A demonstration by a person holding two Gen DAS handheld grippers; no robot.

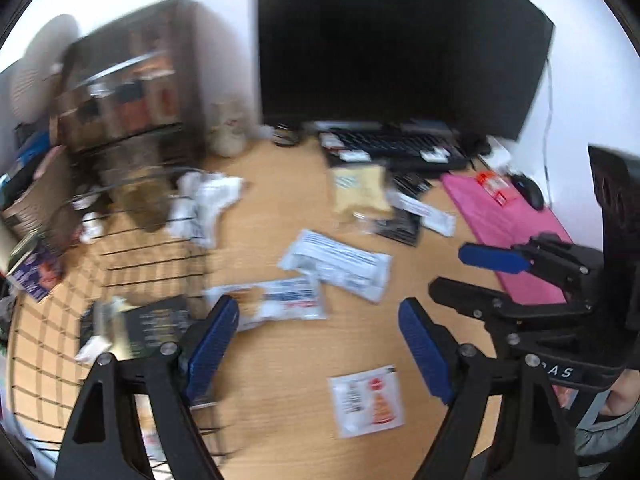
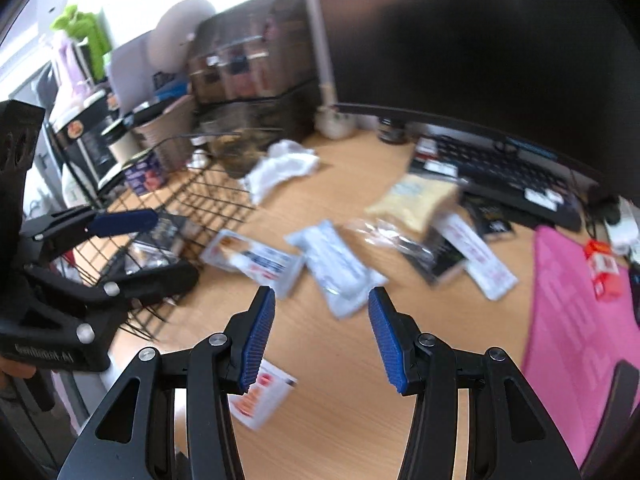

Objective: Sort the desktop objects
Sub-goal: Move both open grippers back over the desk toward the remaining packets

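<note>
A: What surface do the cameras show?

B: A light wooden desk (image 1: 280, 216) with a dark monitor (image 1: 400, 40) far ahead of both jaws, and a pink mat (image 2: 568, 304) to the right of the right gripper (image 2: 322, 334).

A: And the sorting place?

B: A black wire basket (image 1: 52, 344) stands left of the left gripper (image 1: 318, 346); some packets already lie inside.

A: The jaws?

B: Both pairs stand wide apart and hold nothing.

A: Where are the packets?

B: A white-blue packet (image 1: 336, 264) lies ahead between the left jaws, a snack bar (image 1: 276, 304) just ahead of its left finger, and a small orange sachet (image 1: 366, 406) below the gap, near its right finger.
</note>
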